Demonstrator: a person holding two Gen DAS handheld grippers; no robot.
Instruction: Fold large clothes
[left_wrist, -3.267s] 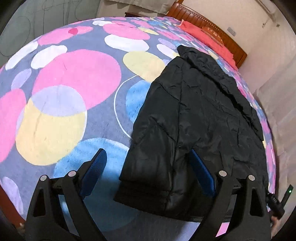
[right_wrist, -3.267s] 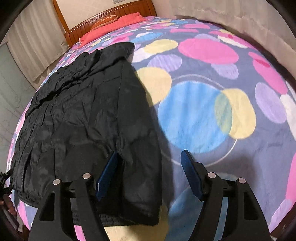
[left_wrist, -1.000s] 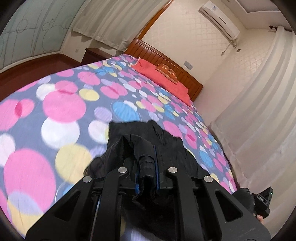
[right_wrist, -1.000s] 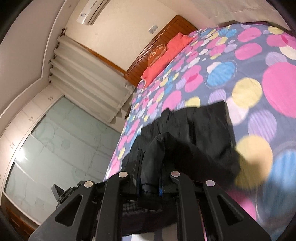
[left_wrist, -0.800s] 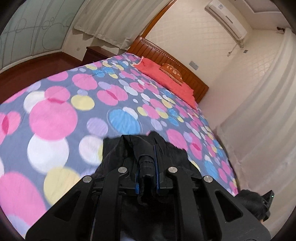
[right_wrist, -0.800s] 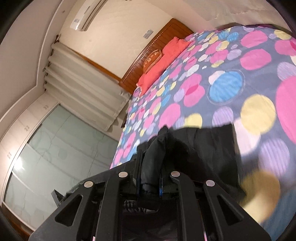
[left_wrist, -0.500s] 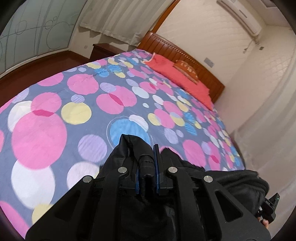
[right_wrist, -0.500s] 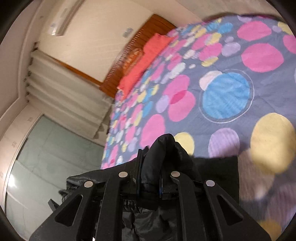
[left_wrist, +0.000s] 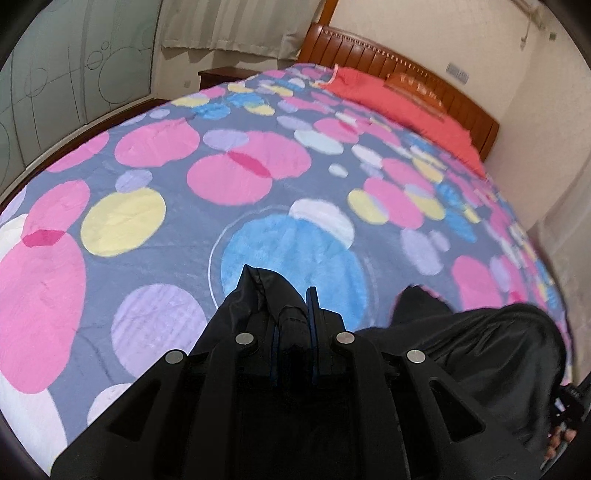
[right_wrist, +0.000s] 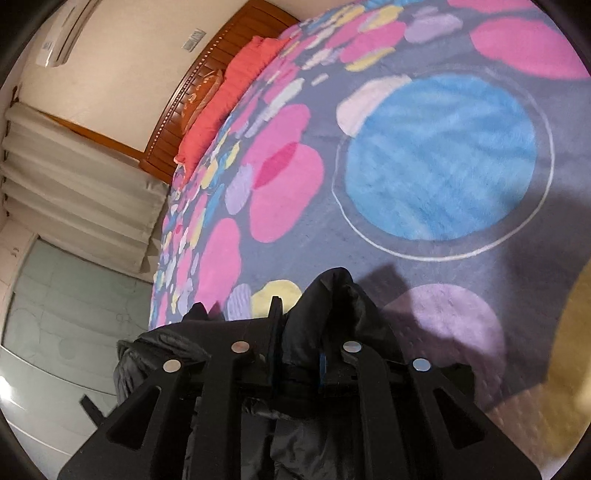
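Left tongs (left_wrist: 291, 325) pinch a fold of the black puffy nylon jacket (left_wrist: 480, 354). Right tongs (right_wrist: 297, 332) pinch another fold, above the grey bedspread with coloured circles (right_wrist: 424, 155).

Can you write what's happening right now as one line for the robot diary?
step: folding | left claw: shut on black jacket | right claw: shut on black jacket | jacket bunched above spotted blanket

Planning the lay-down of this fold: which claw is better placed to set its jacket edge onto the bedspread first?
Neither clearly. The left claw and right claw are both shut on the black jacket, both above the bedspread near the big blue circle. Probably lower them together.
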